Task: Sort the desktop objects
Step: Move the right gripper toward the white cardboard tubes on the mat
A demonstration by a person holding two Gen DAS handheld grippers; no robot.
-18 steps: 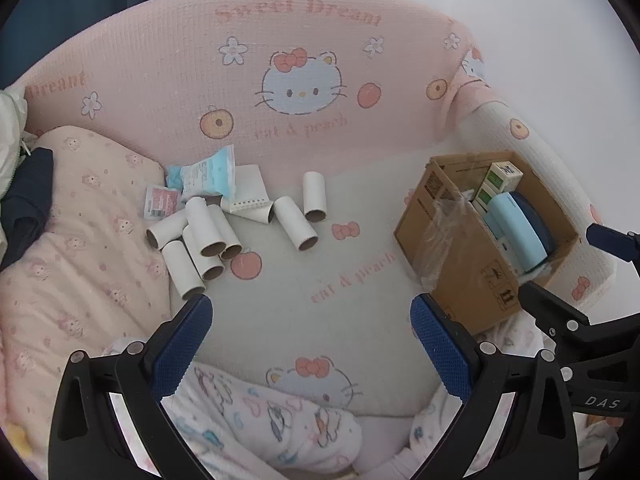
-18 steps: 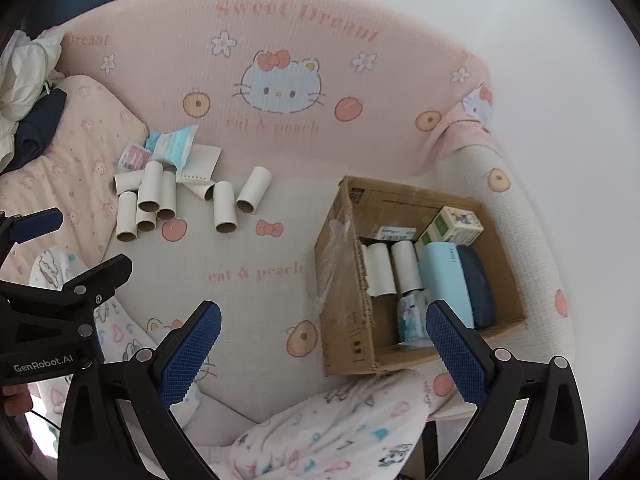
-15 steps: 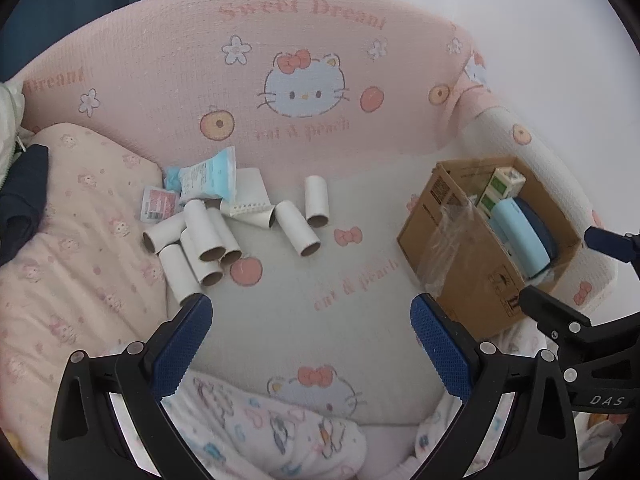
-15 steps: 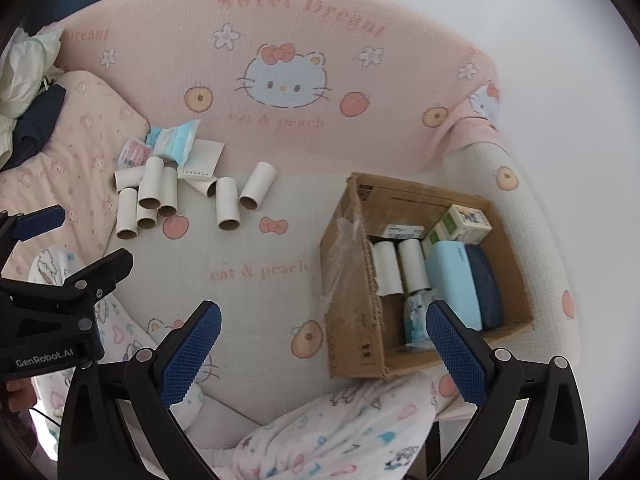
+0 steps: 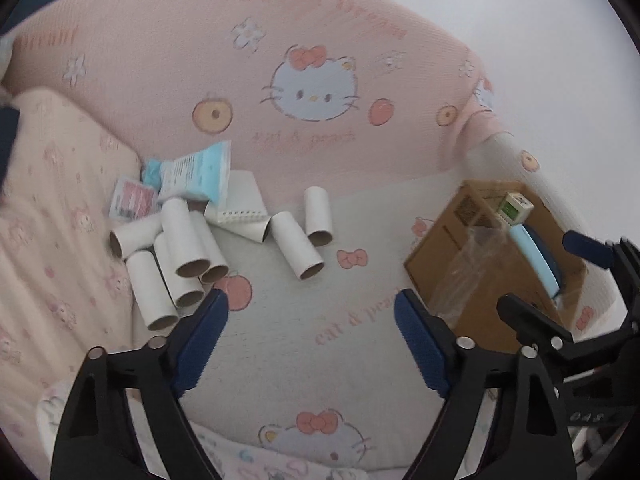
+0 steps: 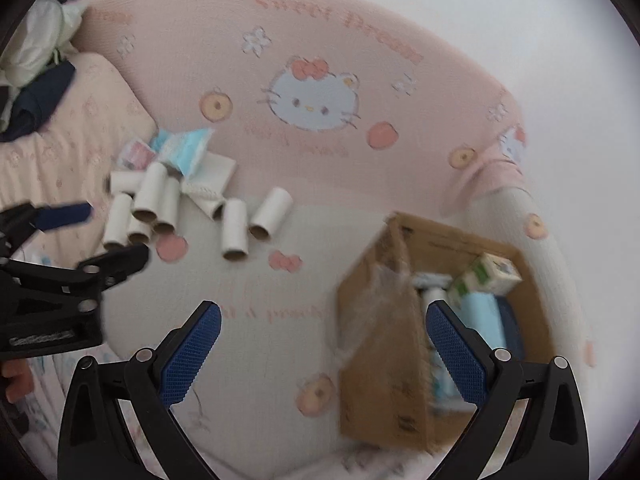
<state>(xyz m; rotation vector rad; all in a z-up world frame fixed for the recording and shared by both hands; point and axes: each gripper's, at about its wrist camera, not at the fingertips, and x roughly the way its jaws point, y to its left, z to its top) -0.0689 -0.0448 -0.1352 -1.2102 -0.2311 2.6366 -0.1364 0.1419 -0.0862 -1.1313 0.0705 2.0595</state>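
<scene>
Several white cardboard tubes (image 5: 182,252) lie in a loose pile on the pale mat, with two more (image 5: 298,246) apart to their right. They also show in the right wrist view (image 6: 148,208). A blue-and-white packet (image 5: 196,170), a small pink packet (image 5: 132,198) and a notepad (image 5: 244,208) lie behind them. A brown cardboard box (image 5: 492,264) at the right holds a light blue case, a carton and tubes; it also shows in the right wrist view (image 6: 404,332). My left gripper (image 5: 310,312) is open and empty, just short of the tubes. My right gripper (image 6: 322,326) is open and empty beside the box.
A pink cushioned backrest (image 5: 312,92) with a cat print curves behind the mat. A pale pink pillow (image 5: 52,216) lies at the left, with dark clothing (image 6: 36,96) beyond it. A printed blanket (image 5: 280,460) covers the near edge. A white wall is at the right.
Both grippers have moved forward and down toward the mat. The tubes and the box now look larger and nearer. Both grippers stayed open and nothing was picked up.
</scene>
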